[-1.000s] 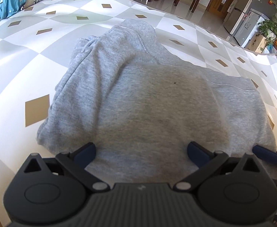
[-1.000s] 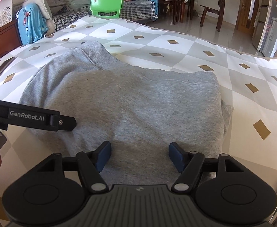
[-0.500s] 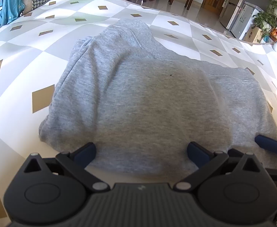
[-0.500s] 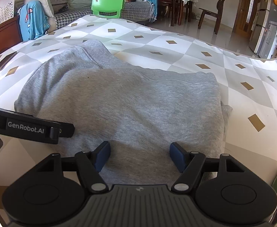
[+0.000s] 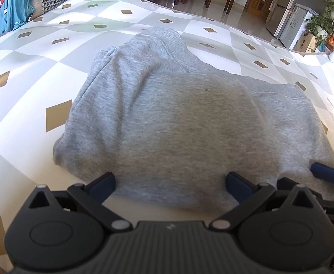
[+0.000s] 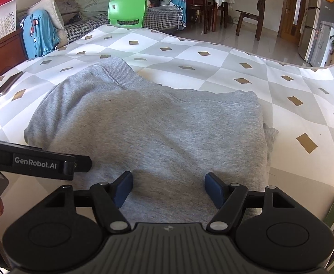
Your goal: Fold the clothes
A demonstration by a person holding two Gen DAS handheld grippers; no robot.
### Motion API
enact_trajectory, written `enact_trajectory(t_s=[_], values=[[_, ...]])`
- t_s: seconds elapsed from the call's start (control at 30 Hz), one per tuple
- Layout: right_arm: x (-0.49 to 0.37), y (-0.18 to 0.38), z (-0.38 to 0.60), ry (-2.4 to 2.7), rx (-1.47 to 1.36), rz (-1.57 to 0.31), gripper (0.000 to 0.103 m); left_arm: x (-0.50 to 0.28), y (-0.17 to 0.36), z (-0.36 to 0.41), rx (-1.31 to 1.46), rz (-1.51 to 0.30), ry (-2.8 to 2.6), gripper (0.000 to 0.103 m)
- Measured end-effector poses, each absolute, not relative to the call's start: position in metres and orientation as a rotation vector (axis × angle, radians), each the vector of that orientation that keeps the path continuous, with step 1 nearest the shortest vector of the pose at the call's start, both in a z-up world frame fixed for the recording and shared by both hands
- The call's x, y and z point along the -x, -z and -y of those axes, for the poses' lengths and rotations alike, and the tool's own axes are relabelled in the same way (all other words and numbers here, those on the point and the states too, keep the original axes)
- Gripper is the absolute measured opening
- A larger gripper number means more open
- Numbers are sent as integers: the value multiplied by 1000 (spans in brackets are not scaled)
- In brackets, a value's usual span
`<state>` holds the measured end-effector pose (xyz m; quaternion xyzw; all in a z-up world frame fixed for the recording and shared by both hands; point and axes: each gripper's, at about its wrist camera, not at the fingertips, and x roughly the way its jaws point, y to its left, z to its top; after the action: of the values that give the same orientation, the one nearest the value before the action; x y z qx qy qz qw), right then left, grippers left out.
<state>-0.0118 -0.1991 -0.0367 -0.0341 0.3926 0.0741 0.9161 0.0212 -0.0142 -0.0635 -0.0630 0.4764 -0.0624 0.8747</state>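
A grey sweatshirt (image 5: pixel 178 118) lies folded into a rough rectangle on the checked bed sheet (image 5: pixel 41 68), its ribbed collar end pointing away from me. My left gripper (image 5: pixel 170 182) is open above the garment's near edge, which shows between the fingers, and grips nothing. The right wrist view shows the same sweatshirt (image 6: pixel 155 125), with my right gripper (image 6: pixel 168 187) open over its near part and no fabric pinched. Alongside, the left gripper (image 6: pixel 52 164) shows at that view's left edge. One blue pad of the right gripper (image 5: pixel 326 177) shows at the right in the left wrist view.
A phone (image 6: pixel 6 89) lies on the sheet at the far left. Beyond the bed stand a green chair (image 6: pixel 128 11), a sofa (image 6: pixel 87 22) piled with clothes and wooden chairs (image 6: pixel 251 16). A fridge (image 5: pixel 297 20) and plants (image 5: pixel 329 20) stand at the right.
Both grippers have drawn back a little toward the garment's near edge, so more of the sweatshirt and its front hem now shows. Both pairs of jaws stay equally wide.
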Motion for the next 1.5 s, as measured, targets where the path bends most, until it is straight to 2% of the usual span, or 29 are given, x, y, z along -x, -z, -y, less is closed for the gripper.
enact_trajectory(t_s=[0.4, 1.07, 1.5], values=[[40, 17, 237, -100, -195, -800, 69, -5, 39, 32, 107, -901, 174, 103], [23, 55, 249, 1, -251, -889, 68, -13, 75, 69, -34, -1008, 176, 103], [15, 52, 259, 80, -292, -890, 67, -2, 68, 78, -109, -995, 240, 103]])
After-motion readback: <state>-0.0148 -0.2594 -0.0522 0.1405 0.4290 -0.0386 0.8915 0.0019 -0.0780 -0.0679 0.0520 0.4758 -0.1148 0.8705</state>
